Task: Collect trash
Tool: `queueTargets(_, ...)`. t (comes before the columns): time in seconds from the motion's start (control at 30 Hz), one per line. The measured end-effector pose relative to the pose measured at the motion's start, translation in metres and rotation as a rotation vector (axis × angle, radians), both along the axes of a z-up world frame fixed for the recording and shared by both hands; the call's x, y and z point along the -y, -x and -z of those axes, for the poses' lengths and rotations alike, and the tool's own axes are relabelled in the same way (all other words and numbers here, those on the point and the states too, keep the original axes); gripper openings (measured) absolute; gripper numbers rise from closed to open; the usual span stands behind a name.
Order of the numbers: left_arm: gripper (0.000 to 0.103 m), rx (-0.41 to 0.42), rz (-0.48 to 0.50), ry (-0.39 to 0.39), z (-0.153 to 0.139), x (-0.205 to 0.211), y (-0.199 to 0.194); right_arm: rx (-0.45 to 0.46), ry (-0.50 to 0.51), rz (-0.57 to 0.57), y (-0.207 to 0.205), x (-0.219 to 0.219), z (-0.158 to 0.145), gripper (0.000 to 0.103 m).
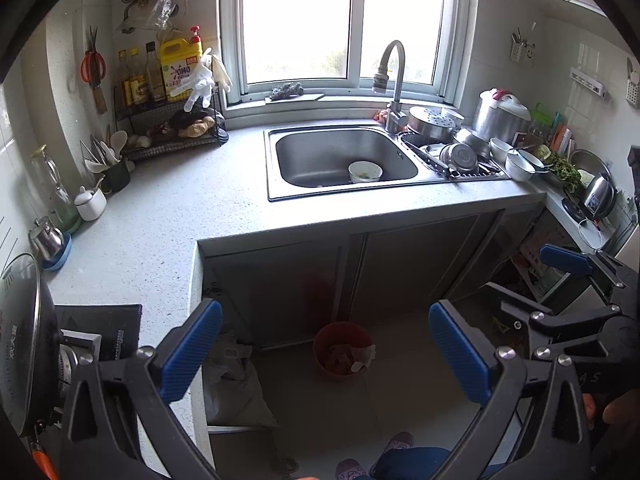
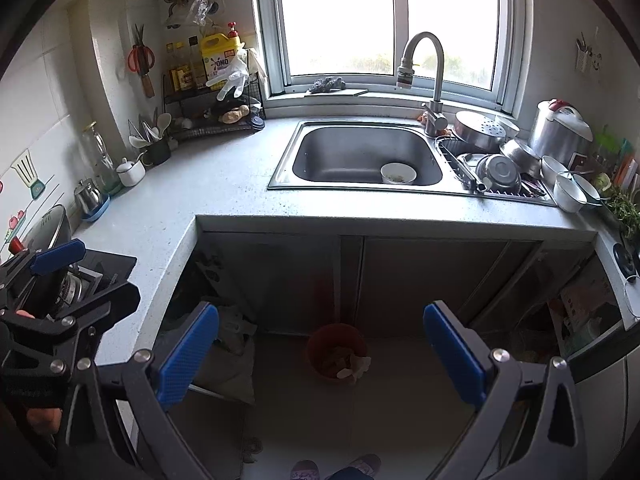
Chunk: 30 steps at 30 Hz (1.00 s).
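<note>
Left wrist view: our left gripper (image 1: 326, 354) and right gripper (image 2: 320, 350) both gape empty above a red bin (image 1: 343, 350) holding crumpled scraps; a bowl (image 1: 365, 171) sits in the sink (image 1: 320, 148).

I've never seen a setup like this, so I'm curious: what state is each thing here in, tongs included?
Left tongs: open, holding nothing.
Right tongs: open, holding nothing.
Red trash bin: upright on the floor, partly filled with scraps and paper.
Sink: dry-looking, faucet not running.
White bowl: upright in the sink, food residue inside.
Cabinet doors: closed.
Window: closed.
</note>
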<state>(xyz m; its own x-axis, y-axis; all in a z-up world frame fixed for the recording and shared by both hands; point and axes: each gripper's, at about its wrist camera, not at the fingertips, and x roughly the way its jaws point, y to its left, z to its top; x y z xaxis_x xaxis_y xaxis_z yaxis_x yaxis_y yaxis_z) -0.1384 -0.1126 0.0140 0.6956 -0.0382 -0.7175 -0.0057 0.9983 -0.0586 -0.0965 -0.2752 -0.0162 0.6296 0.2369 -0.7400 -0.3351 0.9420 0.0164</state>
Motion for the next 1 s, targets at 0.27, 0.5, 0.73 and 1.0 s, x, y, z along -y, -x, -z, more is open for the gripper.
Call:
queueTargets(0.27, 0.103, -0.02, -0.009, 0.01, 0.0022, -0.007, -0.0032, -0.008, 0.001, -0.004, -0.0008, 0.0016, -0.0004, 0.102)
queueTargets(0.5, 0.103, -0.025, -0.016, 0.01, 0.0032, -0.0072, -0.0028, -0.016, 0.012, -0.013, -0.0048, 0.0014, -0.0008, 0.102)
queueTargets(0.73, 0.103, -0.036, -0.02, 0.003, 0.0061, -0.0079, -0.0044, -0.02, 0.017, -0.012, -0.0059, 0.0033, -0.0006, 0.102)
queueTargets(1.0, 0.103, -0.042, -0.018, -0.005, 0.0075, -0.0069, -0.0061, -0.035, 0.011, -0.013, -0.0078, 0.0054, 0.0015, 0.102)
